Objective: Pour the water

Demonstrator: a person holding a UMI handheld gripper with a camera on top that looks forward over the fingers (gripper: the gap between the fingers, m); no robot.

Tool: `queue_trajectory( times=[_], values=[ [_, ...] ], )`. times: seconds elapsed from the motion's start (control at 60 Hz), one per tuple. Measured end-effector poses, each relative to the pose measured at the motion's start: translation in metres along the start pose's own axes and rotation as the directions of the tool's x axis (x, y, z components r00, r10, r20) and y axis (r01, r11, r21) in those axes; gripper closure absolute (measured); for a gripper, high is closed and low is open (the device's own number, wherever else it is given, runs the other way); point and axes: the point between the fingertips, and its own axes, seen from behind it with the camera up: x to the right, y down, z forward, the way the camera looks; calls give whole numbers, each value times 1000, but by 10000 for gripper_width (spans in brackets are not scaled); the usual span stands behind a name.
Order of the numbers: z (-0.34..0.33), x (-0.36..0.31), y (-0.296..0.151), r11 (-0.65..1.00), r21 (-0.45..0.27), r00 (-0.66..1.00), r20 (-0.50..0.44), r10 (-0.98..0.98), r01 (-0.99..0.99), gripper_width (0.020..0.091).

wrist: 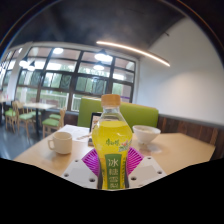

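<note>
A plastic bottle (111,135) of yellow drink with an orange cap and a green-yellow label stands upright between my fingers, lifted above the table. My gripper (112,163) is shut on it, the pink pads (92,161) pressing both sides of its lower body. A white cup (61,142) sits on the table to the left beyond the fingers. A second white cup (146,135) sits to the right, behind the bottle. The bottle's base is hidden below the fingers.
The pale wooden table (180,150) spreads ahead. Green chairs (140,113) stand behind it. Beyond them are large windows (70,75) and more tables and chairs (35,112) at the left.
</note>
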Motion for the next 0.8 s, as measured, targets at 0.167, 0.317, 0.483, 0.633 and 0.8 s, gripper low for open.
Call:
queue_trajectory(
  times=[0.167,0.317,0.483,0.633,0.8],
  values=[
    [56,29,-73,889,8,885,-93,-456,459,811],
    [107,-5,-133,538,41,538,-145,-830,842,811],
    [139,-72,-109,-63,59,-57,-97,-994,996,810],
    [150,-98,-84,-453,64,-444,-118,-888,889,809],
    [152,-109,-89,-553,54,-543,-131,-829,831,809]
  ],
)
